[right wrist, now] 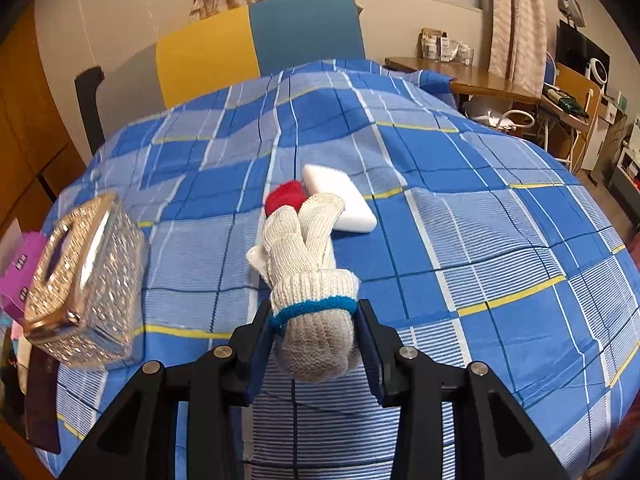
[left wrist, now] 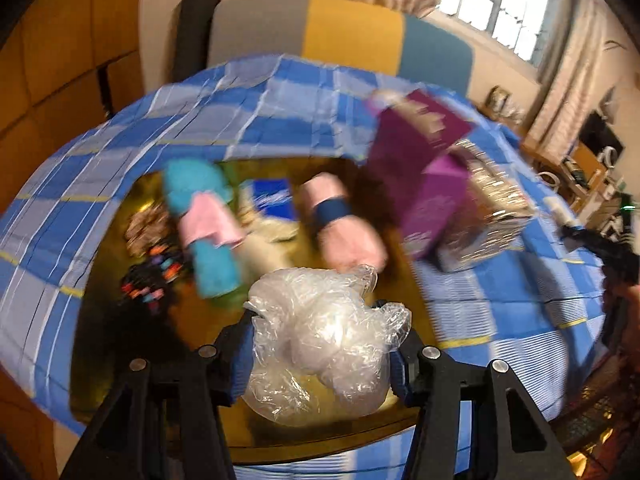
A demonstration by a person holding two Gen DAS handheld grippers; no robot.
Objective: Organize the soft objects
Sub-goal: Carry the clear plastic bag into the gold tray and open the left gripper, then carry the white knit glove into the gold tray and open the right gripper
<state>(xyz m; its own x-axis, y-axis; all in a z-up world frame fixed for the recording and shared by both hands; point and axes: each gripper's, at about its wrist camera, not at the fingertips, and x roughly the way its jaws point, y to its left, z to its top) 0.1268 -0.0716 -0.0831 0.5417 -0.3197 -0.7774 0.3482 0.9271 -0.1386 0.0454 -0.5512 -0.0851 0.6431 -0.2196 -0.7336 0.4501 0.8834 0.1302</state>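
Blue checked bedspread [right wrist: 460, 248] under both tools, filling most of each view. Ahead of the left tool, a gold-lined box [left wrist: 120, 280], open, sunk in the bedspread, already stocked: teal and pink rolled cloth [left wrist: 204, 220], pink roll with dark band [left wrist: 344, 224], dark item with coloured specks to the left, too blurred to name. Purple carton [left wrist: 420, 168] and glittery tissue box [left wrist: 492, 208] ahead and to the right of the left tool, beyond the gold box's edge; same tissue box to the far left of the right tool.

Left gripper [left wrist: 320, 356]: clamped on crumpled clear plastic bag [left wrist: 320, 328], bag bulging out ahead of the pads, held over the near part of the gold box. Left view motion-blurred.

Right gripper [right wrist: 312, 336]: pads set either side of the cuff of knitted white glove [right wrist: 308, 280], blue band at the cuff; contact looks snug, so judged as gripping. Glove fingers stretch straight ahead, lying on the bedspread. White sponge block [right wrist: 340, 200] and small red ball [right wrist: 286, 196] just beyond the glove fingertips, touching or nearly so.

Step in hand, as judged: plastic bag about to be dropped in the box; glove just taken up.

Next move calls for: opening the left tool over a free spot in the box; lifting the glove clear without dragging sponge or ball, then swinging it left, past the tissue box.
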